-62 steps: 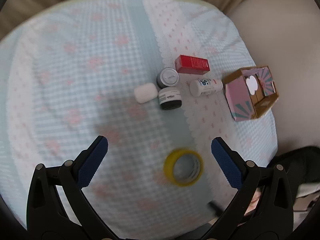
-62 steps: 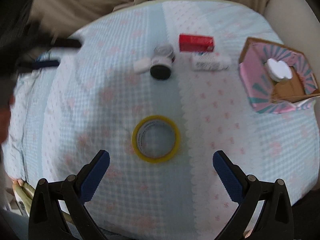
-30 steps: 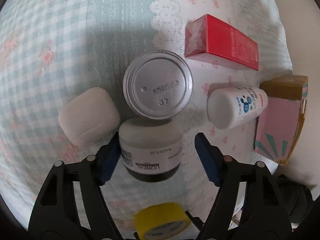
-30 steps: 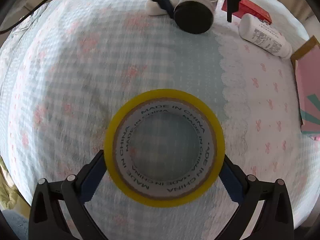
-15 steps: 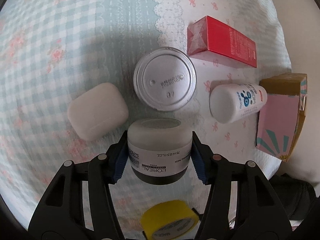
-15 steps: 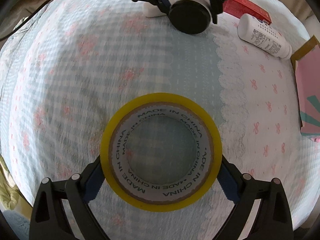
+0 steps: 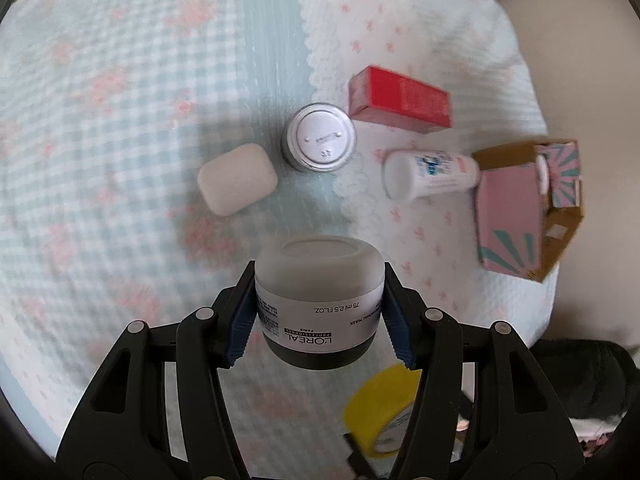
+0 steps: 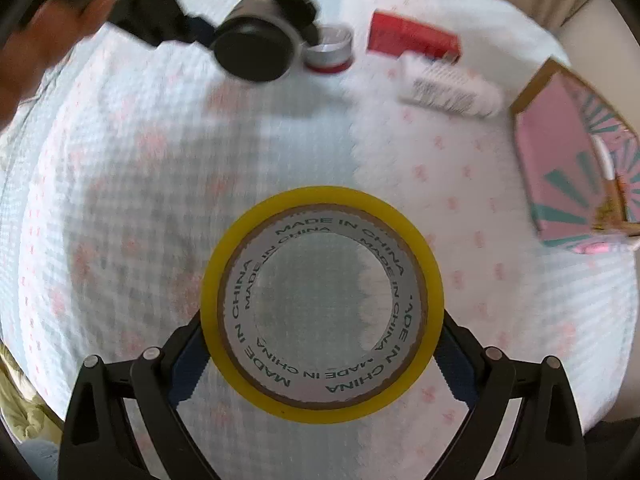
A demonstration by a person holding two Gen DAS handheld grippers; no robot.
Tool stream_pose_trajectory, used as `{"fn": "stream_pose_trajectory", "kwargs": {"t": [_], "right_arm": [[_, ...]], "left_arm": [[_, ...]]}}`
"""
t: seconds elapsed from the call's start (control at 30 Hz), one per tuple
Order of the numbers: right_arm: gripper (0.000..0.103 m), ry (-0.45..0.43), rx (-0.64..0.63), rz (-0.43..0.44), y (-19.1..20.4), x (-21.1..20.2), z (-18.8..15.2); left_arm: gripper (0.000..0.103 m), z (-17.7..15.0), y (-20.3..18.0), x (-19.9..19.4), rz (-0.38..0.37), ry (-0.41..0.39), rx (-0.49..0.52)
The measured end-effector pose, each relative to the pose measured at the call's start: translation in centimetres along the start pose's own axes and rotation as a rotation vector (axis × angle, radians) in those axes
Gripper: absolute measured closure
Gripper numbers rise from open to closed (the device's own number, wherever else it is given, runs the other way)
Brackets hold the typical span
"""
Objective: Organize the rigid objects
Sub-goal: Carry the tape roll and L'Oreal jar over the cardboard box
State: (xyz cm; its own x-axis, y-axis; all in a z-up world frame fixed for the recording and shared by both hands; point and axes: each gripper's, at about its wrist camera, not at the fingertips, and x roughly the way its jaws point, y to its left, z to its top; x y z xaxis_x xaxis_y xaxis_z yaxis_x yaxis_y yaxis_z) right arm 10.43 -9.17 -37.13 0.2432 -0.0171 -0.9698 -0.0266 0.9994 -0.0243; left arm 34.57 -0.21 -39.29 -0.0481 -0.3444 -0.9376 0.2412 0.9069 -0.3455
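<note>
While clamped by left gripper (image 7: 320,312) fingers — frosted white cosmetic jar (image 7: 318,300), rigid, slick-sided; right gripper (image 8: 320,356) pinching stiff yellow tape roll (image 8: 322,306) — light.

Seven rigid things are in view, spread over one bed with a checked, flower-printed cover (image 7: 120,128).

Jars: two. One frosted L'Oréal mask jar (image 7: 318,298) with a dark lid sits nearest, and one silver-bottomed jar (image 7: 321,142) stands farther off.

Cartons: two. One red carton (image 7: 400,100) lies at the far right, and one pink and teal cardboard box (image 7: 516,216) stands open at the right edge.

Bottles: one white bottle (image 7: 430,174), lying on its side between the red carton and the pink box.

Cases: one white rounded case (image 7: 237,179), left of the silver-bottomed jar.

Tape: one yellow roll of tape (image 8: 322,304).
</note>
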Motion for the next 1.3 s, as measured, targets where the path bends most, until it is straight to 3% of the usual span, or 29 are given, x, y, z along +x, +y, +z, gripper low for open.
{"fn": "stream_pose_trajectory", "kwargs": {"t": [0.4, 0.73, 1.03, 1.3], "right_arm": [[0.007, -0.135, 0.088, -0.015, -3.2, -13.4, 0.3], [0.007, -0.235, 0.163, -0.014, -9.3, -23.5, 1.2], [0.007, -0.285, 0.149, 0.008, -18.3, -26.1, 2.1], [0.007, -0.283, 0.124, 0.051, -29.1, -25.0, 3.5]], "left_arm": [[0.05, -5.9, -3.8, -12.4, -0.072, -0.16, 0.078], [0.05, -8.3, -9.0, -17.6, -0.081, -0.263, 0.126], [0.05, -8.9, -16.6, -16.8, -0.06, -0.32, 0.088], [0.05, -7.1, -25.6, -11.6, -0.069, -0.308, 0.042]]}}
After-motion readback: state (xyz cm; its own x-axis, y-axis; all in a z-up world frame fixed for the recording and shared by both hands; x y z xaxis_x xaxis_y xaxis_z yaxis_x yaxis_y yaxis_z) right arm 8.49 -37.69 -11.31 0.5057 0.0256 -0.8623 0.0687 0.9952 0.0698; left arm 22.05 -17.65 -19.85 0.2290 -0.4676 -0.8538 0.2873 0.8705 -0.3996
